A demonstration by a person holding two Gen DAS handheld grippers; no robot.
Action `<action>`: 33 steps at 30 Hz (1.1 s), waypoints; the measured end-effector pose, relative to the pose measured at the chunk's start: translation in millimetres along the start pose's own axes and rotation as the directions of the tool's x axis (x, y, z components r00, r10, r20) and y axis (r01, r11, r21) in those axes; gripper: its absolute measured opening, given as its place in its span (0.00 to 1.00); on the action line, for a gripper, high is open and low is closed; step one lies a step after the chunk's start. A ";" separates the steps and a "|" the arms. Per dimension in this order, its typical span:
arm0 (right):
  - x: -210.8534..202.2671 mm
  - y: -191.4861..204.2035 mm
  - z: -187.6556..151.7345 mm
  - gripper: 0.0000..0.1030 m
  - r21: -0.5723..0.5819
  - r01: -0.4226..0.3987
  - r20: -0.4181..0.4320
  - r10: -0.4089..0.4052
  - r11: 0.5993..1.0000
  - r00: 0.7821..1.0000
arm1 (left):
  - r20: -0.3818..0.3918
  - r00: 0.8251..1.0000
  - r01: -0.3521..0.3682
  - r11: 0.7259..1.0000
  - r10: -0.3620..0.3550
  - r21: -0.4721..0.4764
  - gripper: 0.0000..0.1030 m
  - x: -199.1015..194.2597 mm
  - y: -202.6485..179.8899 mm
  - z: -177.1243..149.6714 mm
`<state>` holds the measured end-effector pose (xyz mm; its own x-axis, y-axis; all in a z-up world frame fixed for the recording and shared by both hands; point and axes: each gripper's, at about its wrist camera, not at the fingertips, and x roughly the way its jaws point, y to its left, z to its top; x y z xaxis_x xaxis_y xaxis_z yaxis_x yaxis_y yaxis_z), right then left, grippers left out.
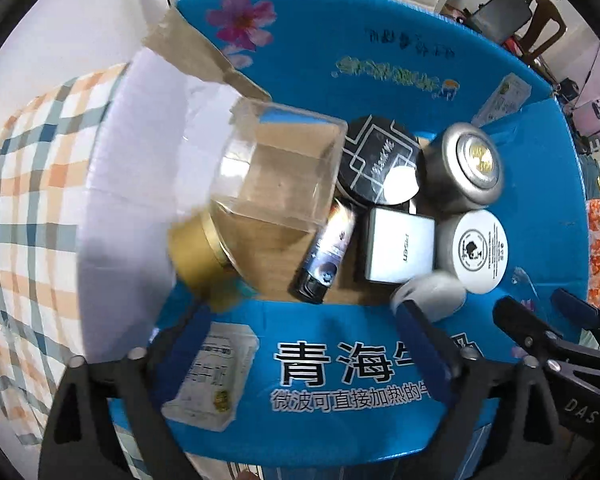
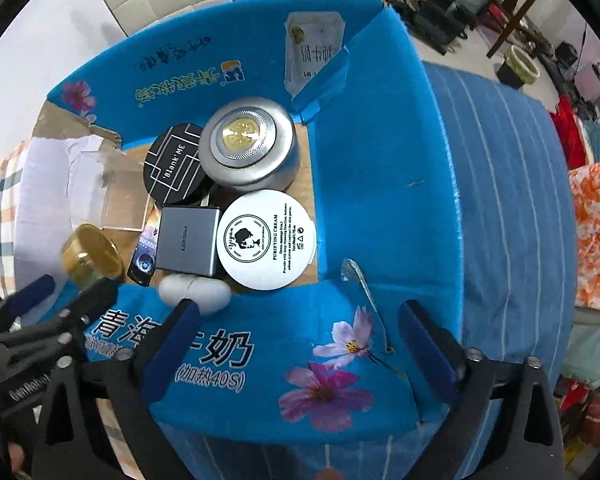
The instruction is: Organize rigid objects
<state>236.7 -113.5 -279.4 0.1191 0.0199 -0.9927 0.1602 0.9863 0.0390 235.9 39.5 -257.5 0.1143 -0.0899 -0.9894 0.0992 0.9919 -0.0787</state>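
Note:
An open blue cardboard box (image 1: 340, 64) (image 2: 380, 184) holds several rigid items: a silver round tin (image 1: 462, 168) (image 2: 250, 150), a black round tin (image 1: 380, 160) (image 2: 174, 168), a white cream jar (image 1: 476, 252) (image 2: 266, 240), a grey box (image 1: 400, 250) (image 2: 186, 240), a dark lighter (image 1: 326, 252) (image 2: 144, 256) and a white oval case (image 1: 430, 294) (image 2: 194, 292). A clear bottle with a gold cap (image 1: 268, 188) (image 2: 92, 254) lies tilted at the box's left side. My left gripper (image 1: 300, 344) is open over the near flap, below the bottle. My right gripper (image 2: 296, 328) is open and empty over the near flap.
A checked cloth (image 1: 28, 200) lies left of the box, a blue striped cloth (image 2: 500, 200) lies right of it. An orange patterned fabric (image 2: 596, 232) lies at the far right. Chairs and clutter stand behind the box.

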 end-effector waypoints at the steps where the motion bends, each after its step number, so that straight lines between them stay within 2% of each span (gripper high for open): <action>1: -6.3 -2.4 -1.8 1.00 -0.013 0.010 0.011 -0.010 1.000 1.000 | 0.005 1.000 -0.001 1.000 0.002 -0.007 0.99 -2.9 1.7 -0.2; 7: -27.4 -1.5 -13.9 1.00 -0.035 0.026 0.043 -0.024 0.999 0.999 | 0.055 0.998 -0.034 0.999 0.034 0.004 0.99 -22.8 -0.2 -4.1; 13: -51.9 -2.9 -19.9 1.00 -0.030 0.007 0.074 -0.005 1.000 0.997 | 0.101 0.993 -0.055 0.998 0.054 0.011 0.99 -45.3 0.7 -5.5; 17: -80.8 -8.1 -30.8 1.00 -0.016 -0.023 0.111 0.025 1.000 0.993 | 0.139 0.988 -0.071 0.997 0.067 0.020 0.99 -74.6 -0.3 -5.9; 20: -110.6 -12.7 -43.8 1.00 -0.006 -0.050 0.151 0.051 0.999 0.987 | 0.186 0.979 -0.091 0.996 0.086 0.019 0.99 -98.7 0.5 -13.5; 27: -190.8 -20.3 -84.0 1.00 -0.004 -0.084 0.252 0.082 0.996 0.964 | 0.313 0.947 -0.086 0.996 0.078 0.011 0.99 -168.0 -4.1 -45.2; 33: -260.7 -24.6 -119.4 1.00 -0.022 -0.089 0.343 0.091 0.996 0.935 | 0.368 0.927 -0.083 0.996 0.070 0.018 0.99 -217.1 -10.4 -71.4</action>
<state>84.7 -123.4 -35.2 0.4621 0.0527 -0.8852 0.1270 0.9840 0.1248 139.5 55.1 -50.7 0.4764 -0.0464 -0.8780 0.1068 0.9943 0.0054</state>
